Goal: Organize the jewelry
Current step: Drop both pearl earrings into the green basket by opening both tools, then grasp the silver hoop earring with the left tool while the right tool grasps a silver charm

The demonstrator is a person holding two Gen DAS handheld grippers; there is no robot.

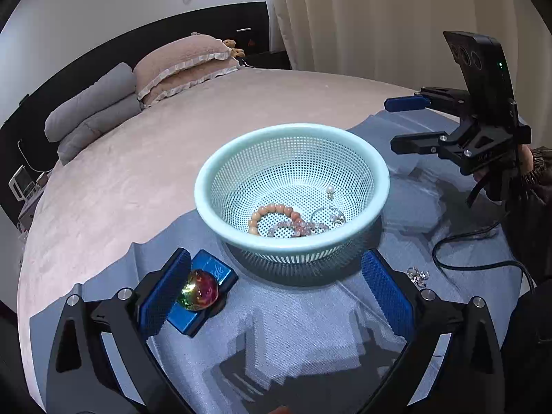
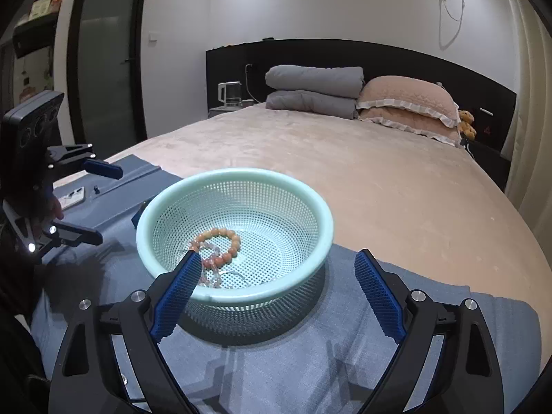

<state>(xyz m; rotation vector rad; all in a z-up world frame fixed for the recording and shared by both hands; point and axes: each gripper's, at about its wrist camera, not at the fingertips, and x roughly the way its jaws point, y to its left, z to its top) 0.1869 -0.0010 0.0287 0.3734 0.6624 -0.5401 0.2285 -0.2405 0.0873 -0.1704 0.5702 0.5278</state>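
Note:
A pale green mesh basket stands on a blue cloth on the bed. Inside lie an orange bead bracelet, a pale pink bead bracelet and a silver piece with a pearl. My left gripper is open just before the basket; an iridescent ball on a blue box sits by its left finger. My right gripper is open and empty, its left finger over the basket's near rim.
A small silver jewelry piece lies on the cloth right of the basket. A black cable runs on the right. A phone lies on the cloth far left. Grey quilts and pink pillows lie at the headboard.

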